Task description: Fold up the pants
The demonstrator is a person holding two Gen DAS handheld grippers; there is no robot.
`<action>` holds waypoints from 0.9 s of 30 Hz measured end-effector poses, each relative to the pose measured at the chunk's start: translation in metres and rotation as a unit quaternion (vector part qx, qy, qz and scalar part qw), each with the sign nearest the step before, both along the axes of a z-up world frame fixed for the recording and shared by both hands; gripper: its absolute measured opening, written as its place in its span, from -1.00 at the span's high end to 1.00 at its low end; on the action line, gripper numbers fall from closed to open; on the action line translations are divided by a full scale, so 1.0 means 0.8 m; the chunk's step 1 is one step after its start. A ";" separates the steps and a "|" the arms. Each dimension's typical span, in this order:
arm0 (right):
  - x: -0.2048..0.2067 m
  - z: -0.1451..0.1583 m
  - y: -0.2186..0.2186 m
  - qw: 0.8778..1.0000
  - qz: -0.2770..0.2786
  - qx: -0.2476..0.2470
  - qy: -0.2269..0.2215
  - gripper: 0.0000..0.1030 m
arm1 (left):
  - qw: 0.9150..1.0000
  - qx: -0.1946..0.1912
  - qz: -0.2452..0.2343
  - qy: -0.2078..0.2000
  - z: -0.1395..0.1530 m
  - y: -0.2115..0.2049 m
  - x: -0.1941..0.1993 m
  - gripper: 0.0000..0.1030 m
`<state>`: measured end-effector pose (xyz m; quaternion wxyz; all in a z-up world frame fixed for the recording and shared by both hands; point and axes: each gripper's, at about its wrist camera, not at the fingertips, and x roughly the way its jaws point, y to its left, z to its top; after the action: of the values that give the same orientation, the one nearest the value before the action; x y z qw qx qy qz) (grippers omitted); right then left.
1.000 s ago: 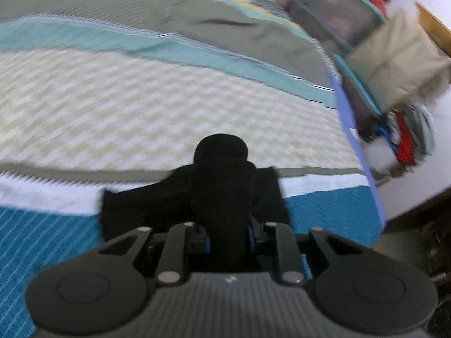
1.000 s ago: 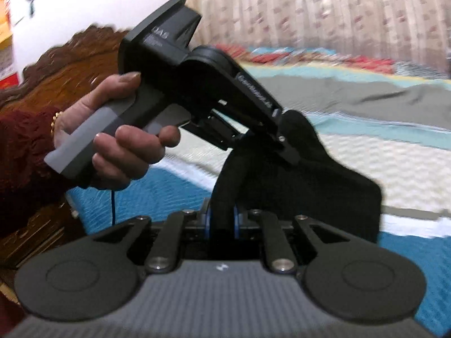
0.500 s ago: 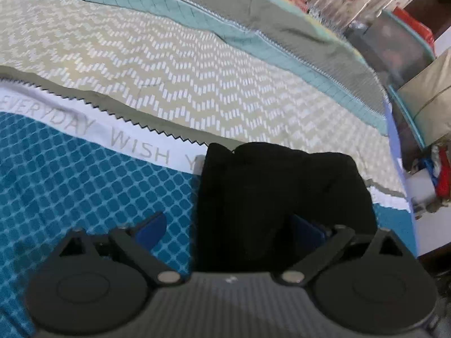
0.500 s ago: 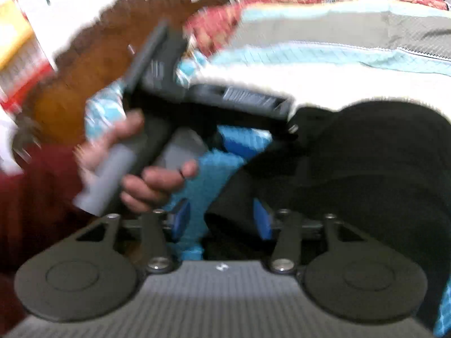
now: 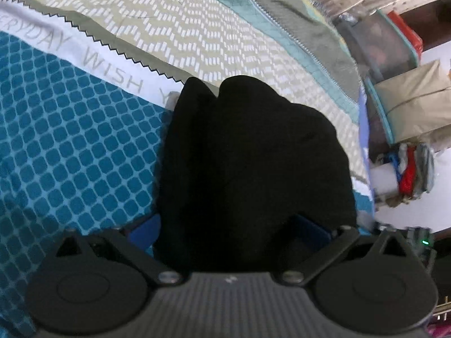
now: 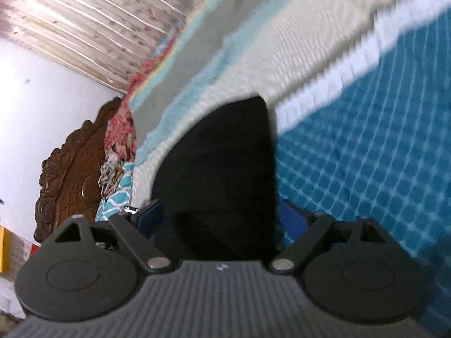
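The black pants point(image 5: 248, 155) lie as a folded bundle on the patterned bedspread point(image 5: 70, 140), near its right edge. My left gripper point(image 5: 228, 225) stands wide open over the near end of the bundle, and the cloth fills the gap between its blue pads point(image 5: 143, 228). In the right wrist view, which is tilted and blurred, the same pants point(image 6: 220, 163) reach up between the fingers of my right gripper point(image 6: 222, 217). Its jaws are opening, and its blue pads point(image 6: 293, 217) stand at the cloth's sides.
Beyond the bed's right edge stand storage boxes point(image 5: 377, 45) and a pile of clothes point(image 5: 408, 169). A carved wooden headboard point(image 6: 70, 163), patterned pillows point(image 6: 118, 135) and a curtain point(image 6: 98, 22) close off the far end. Teal bedspread point(image 6: 366, 140) stretches beside the pants.
Both grippers went from shut on the pants to open, and the bundle now rests on the bed. The right wrist rolled and swung; the hand and left gripper left its view.
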<state>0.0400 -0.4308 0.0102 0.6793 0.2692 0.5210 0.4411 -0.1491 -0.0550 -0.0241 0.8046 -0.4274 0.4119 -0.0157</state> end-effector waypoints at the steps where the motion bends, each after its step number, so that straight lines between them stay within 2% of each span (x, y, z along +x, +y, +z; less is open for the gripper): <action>1: 0.002 0.002 0.009 1.000 0.012 0.006 0.012 -0.75 | 1.000 -0.001 -0.002 -0.007 0.000 -0.003 -0.004 -0.99; 5: -0.013 0.000 0.030 0.998 0.042 0.030 0.017 -0.80 | 0.999 0.004 -0.002 -0.048 -0.007 -0.024 -0.027 -0.92; 7: -0.013 0.002 0.040 0.997 0.061 0.047 0.018 -0.43 | 0.997 0.019 0.019 -0.067 -0.010 -0.033 -0.037 -0.78; 8: -0.015 0.006 0.043 0.996 0.066 0.056 0.019 -0.10 | 0.997 0.017 0.030 -0.073 -0.009 -0.034 -0.039 -0.63; 9: -0.017 0.018 0.046 0.996 0.073 0.057 0.005 0.10 | 0.996 0.008 0.039 -0.078 -0.005 -0.032 -0.040 -0.48; 12: -0.014 0.056 0.063 0.993 0.093 0.053 -0.049 0.34 | 0.992 -0.028 0.052 -0.108 0.019 -0.014 -0.031 -0.41; 13: -0.009 0.064 0.073 0.992 0.097 0.058 -0.061 0.35 | 0.991 -0.024 0.051 -0.119 0.032 -0.008 -0.023 -0.41; 16: 0.023 0.099 0.102 0.986 0.097 0.077 -0.109 0.36 | 0.986 0.026 0.043 -0.161 0.077 0.013 0.017 -0.41; 21: 0.107 0.137 0.165 0.975 0.076 0.108 -0.178 0.36 | 0.974 0.094 0.042 -0.201 0.126 0.058 0.106 -0.41; 24: 0.158 0.126 0.204 0.973 0.055 0.097 -0.203 0.36 | 0.974 0.122 0.044 -0.185 0.124 0.082 0.165 -0.40; 27: 0.201 0.092 0.236 0.973 0.035 0.062 -0.219 0.36 | 0.976 0.151 0.047 -0.151 0.092 0.091 0.225 -0.40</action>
<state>0.2010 -0.2420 0.0837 0.7432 0.1887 0.3404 0.5443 0.0306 0.0175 0.0496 0.9127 -0.3126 0.2624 0.0205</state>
